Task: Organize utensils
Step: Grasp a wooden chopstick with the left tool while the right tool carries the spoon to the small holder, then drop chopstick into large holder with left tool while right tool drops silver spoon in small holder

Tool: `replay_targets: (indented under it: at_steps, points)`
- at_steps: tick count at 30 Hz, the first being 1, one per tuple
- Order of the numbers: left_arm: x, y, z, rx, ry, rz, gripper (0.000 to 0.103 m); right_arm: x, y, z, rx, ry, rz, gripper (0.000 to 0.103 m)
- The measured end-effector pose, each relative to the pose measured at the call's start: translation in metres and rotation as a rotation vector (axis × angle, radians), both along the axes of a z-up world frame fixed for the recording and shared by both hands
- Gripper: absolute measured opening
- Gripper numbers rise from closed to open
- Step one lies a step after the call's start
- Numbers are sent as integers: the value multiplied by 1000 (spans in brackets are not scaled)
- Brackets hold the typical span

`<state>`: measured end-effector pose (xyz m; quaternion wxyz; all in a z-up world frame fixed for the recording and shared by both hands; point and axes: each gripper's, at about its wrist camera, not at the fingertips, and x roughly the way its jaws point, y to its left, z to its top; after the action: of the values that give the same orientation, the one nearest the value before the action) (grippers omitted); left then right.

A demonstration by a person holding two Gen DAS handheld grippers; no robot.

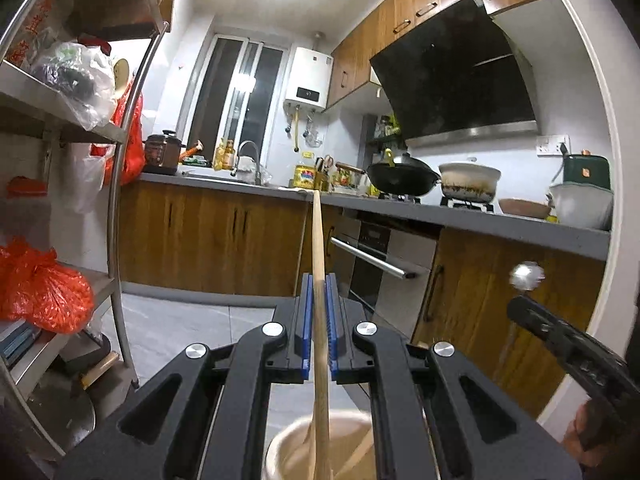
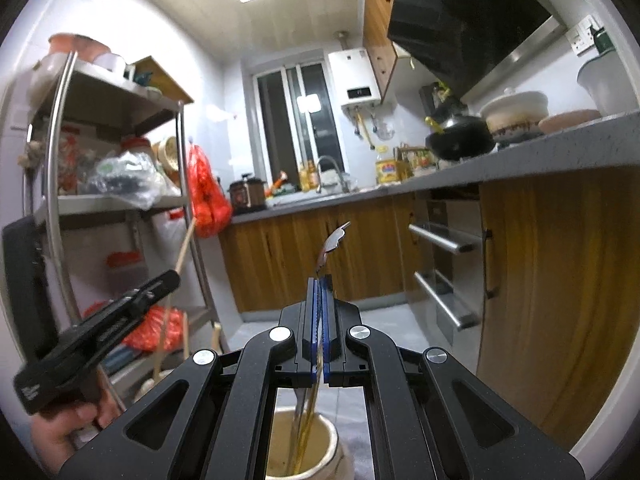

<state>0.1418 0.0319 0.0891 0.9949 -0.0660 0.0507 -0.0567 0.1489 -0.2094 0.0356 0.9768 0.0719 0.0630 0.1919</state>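
Across the far wall of the kitchen runs a grey countertop over wooden cabinets; a steel shelf rack stands on the left side, hung with a red plastic bag; a black wok and a white pot sit on the stove under the dark range hood.

Below both cameras stands a beige utensil crock, its rim showing at the bottom edge of each view; thin sticks lean inside it, blurred.

The left gripper has its blue pads pressed tight on a long wooden stick; the stick runs straight up between the fingers, its top reaching toward the counter edge, its lower end passing down into the crock's mouth; pale, smooth and round in section, it looks like a chopstick or a spoon handle, which of the two I cannot tell.

The right gripper is likewise pinched nearly closed, on a slim metal utensil; its curved, shiny tip rises above the fingertips and bends to the right; its yellowish lower shaft drops into the crock.
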Motion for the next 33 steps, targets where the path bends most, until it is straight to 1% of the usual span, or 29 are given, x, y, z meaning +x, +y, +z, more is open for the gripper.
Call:
replay_targets:
  at_steps: [3,6,11,15,18,22,26,31,33]
  points:
    - [-13,4,-8,9,48,-31,6,1,5,-8,-35,28,10,2]
    - [-30,5,-18,37,95,-36,6,-4,7,-13,-58,40,22,2]
    - [-47,9,-32,16,176,-56,6,-9,14,-20,-109,56,28,2]
    - [-50,6,-38,52,191,-53,6,-9,16,-23,-124,79,23,2]
    - [-49,11,-39,35,204,-58,6,-5,18,-28,-136,118,16,3]
    - [-48,12,-40,58,220,-42,6,2,19,-33,-144,156,17,3]
    - [-47,13,-42,54,233,-48,7,4,18,-38,-135,189,18,3]
    - [-48,10,-43,72,226,-42,16,3,14,-39,-137,199,-8,3]
    - [-48,8,-43,76,226,-40,18,3,13,-39,-136,204,-15,3]
